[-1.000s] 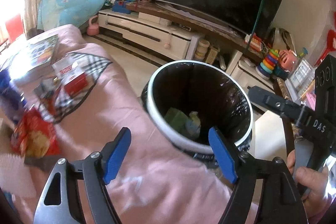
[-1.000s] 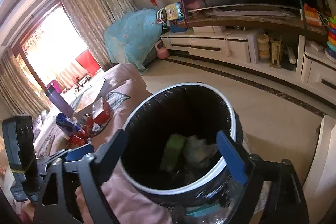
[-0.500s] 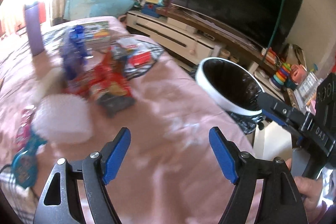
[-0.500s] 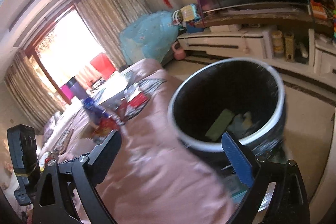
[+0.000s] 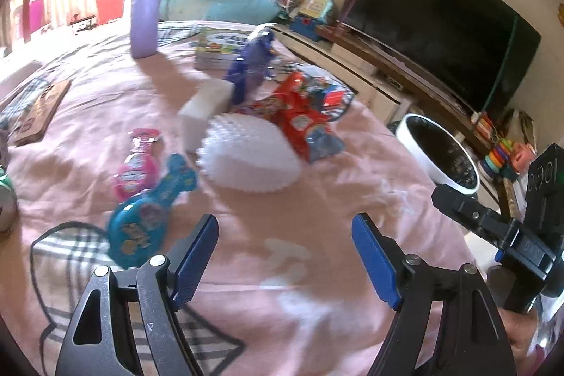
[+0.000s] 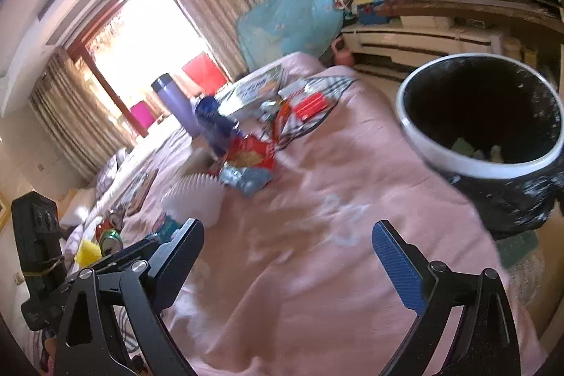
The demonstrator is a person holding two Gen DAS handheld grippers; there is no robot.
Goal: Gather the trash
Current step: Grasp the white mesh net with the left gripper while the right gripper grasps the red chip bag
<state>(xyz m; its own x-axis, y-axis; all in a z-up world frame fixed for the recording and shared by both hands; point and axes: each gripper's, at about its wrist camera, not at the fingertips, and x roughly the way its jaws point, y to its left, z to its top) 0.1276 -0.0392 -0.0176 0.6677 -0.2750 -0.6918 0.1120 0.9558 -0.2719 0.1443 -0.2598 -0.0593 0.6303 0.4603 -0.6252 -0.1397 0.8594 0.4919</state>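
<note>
Ahead of your left hand-held gripper the bed carries a ridged foam piece, with a snack packet just behind it to the right. Left of the foam lie two flat packaged toys side by side. Farther back a tumbler stands upright, a book to its right. The trash bin sits beyond the bed's right edge, before the TV stand; something lies in it, perhaps wrappers

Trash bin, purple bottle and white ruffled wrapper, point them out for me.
Trash bin (image 6: 458, 161), right wrist view, white front rim.
Purple bottle (image 5: 144, 20), left wrist view, mid body.
White ruffled wrapper (image 5: 246, 157), left wrist view, centre.
</note>
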